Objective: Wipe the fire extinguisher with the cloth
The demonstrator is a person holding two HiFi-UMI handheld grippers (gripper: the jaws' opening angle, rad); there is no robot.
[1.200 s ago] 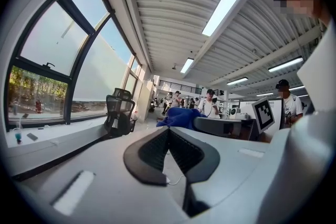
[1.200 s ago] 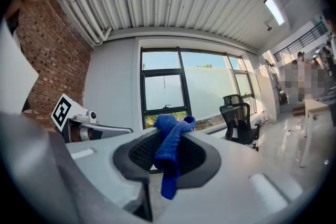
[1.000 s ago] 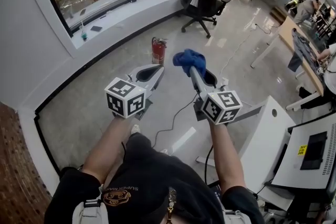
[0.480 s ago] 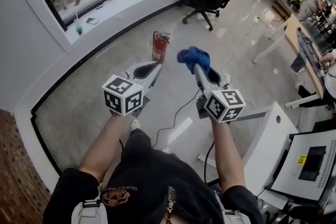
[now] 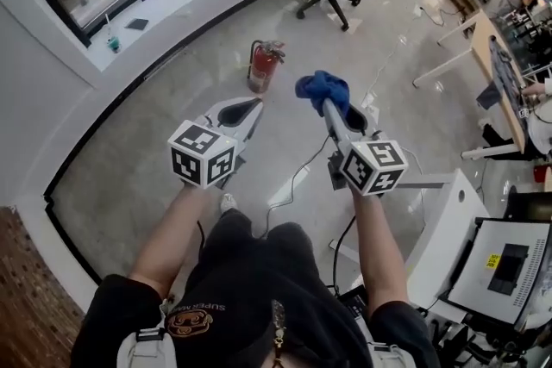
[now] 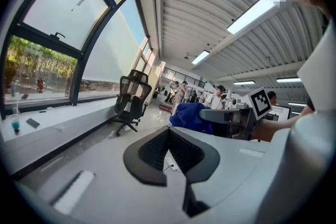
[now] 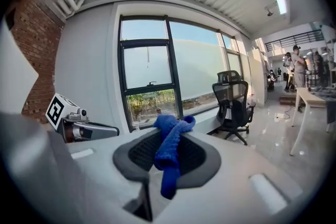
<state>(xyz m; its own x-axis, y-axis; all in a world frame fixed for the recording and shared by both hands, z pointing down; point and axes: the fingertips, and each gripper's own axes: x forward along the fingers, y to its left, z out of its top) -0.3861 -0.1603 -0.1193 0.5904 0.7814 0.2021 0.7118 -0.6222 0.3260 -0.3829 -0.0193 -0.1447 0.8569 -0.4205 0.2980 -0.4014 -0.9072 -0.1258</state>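
— What is held?
— A blue cloth (image 5: 321,88) is clamped in the right gripper (image 5: 329,106); the left gripper (image 5: 251,106) is closed, empty.
— Where is the fire extinguisher (image 5: 263,65) seen?
— Upright on the floor (image 5: 129,159), beyond both grippers, untouched.

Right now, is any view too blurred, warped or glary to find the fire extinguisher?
Head view: sharp, evenly lit, edges bowed; the fire extinguisher reads clearly. Left gripper view: heavy fisheye, dark corners, ceiling lights blown out. Right gripper view: same fisheye, bright window behind, yet the blue cloth is sharp.
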